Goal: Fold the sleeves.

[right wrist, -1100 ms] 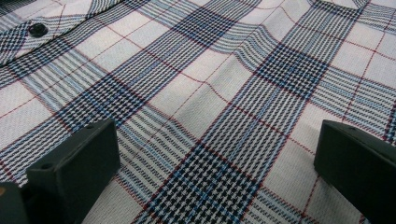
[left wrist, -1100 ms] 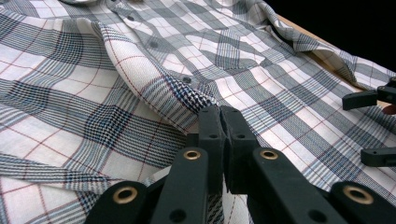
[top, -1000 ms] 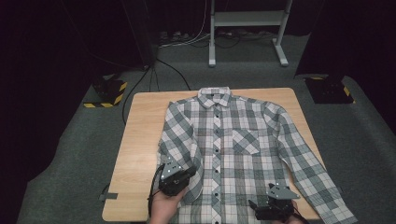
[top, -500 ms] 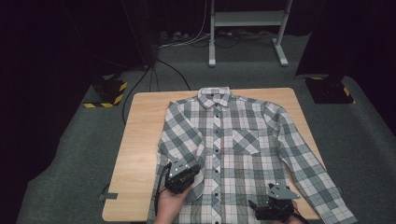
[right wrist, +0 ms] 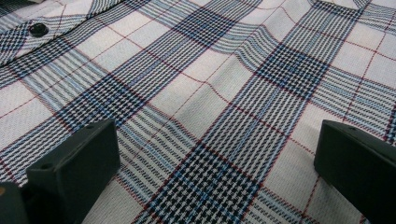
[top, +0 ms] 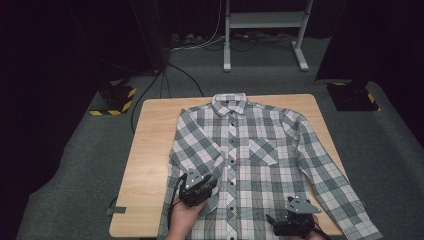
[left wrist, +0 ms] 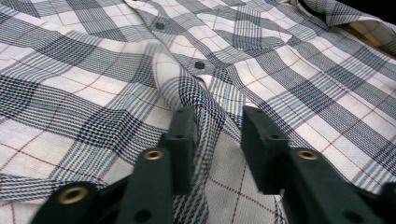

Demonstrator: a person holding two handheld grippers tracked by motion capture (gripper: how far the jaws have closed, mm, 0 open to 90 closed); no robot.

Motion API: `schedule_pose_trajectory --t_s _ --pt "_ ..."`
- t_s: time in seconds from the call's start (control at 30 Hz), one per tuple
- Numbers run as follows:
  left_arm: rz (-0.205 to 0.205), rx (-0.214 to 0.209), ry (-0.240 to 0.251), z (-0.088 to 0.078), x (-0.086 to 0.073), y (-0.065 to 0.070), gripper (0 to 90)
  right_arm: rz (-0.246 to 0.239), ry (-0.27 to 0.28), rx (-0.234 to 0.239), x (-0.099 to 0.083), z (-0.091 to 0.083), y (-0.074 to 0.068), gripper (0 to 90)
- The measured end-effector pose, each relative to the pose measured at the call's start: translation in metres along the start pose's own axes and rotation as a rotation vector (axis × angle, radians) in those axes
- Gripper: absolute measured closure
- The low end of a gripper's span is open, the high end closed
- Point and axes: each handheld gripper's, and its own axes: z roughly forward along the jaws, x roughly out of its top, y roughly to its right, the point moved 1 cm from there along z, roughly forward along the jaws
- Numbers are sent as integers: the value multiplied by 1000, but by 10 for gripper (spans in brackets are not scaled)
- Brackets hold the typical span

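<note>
A grey, white and black plaid button-front shirt [top: 260, 165] lies spread face up on my light wooden table [top: 150, 150], collar at the far edge, sleeves running down either side, the hem near me. My left gripper [top: 196, 187] sits low over the shirt's left front, beside the button placket. Its jaws have just been opening; in the left gripper view a raised ridge of plaid cloth [left wrist: 205, 116] stands between them, brushing one pad while the other stands clear of it. My right gripper [top: 295, 220] hovers at the hem on the right front, jaws spread wide over flat fabric, gripping nothing.
</note>
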Motion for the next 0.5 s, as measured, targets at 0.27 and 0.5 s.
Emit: schedule_pose_trajectory --t_s 0.27,0.5 --pt "-4 7 18 -8 1 -6 374 0 1 0 0 0 0 0" --pt "-17 14 27 -21 -4 -18 266 0 0 -1 0 0 0 0"
